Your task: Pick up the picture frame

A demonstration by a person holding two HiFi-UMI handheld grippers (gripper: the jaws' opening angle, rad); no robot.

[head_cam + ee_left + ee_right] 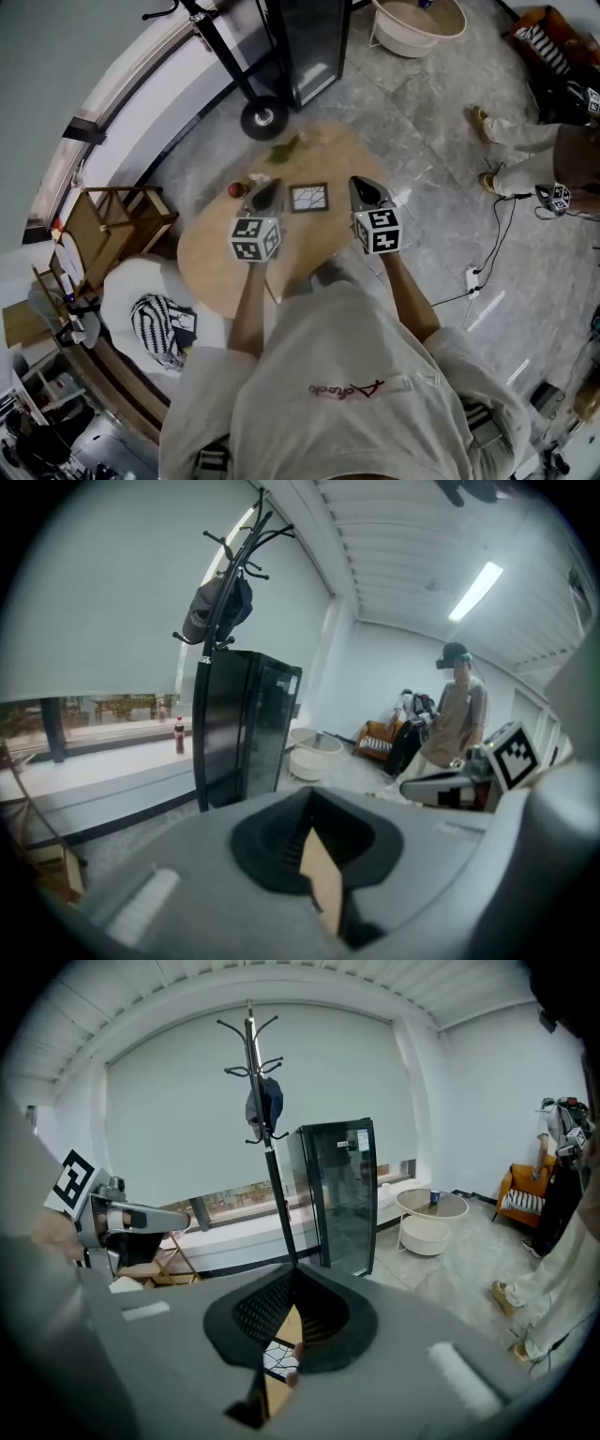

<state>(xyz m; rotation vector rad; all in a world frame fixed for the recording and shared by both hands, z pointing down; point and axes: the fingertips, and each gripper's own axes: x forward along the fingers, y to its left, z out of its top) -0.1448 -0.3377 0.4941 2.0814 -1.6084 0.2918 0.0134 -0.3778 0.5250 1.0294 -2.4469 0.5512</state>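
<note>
round wooden table (212, 272) is filling the middle of the head view, and i am looking steeply down on it from the near side.

left gripper (266, 193) and right gripper (364, 190) are hovering over the far half of the table, side by side and apart. each one's own view is showing its jaws pressed together with nothing between them.

picture frame (308, 198) is lying flat on the table top between the two gripper tips, touching neither. it has a dark border around a pale panel with a web of dark lines. the right gripper view is catching a corner of it below the jaws.

small red round thing (235, 190) is sitting just left of the left gripper, clear of the frame.

handling, my guess: light and stiff, so it should lift as one piece. the front may be glazed, so i am treating it as slick and breakable. lying flat gives the jaws little to bite. i am planning to spread one gripper, tip up one dark side rail and pinch across it, staying off the panel.
</note>
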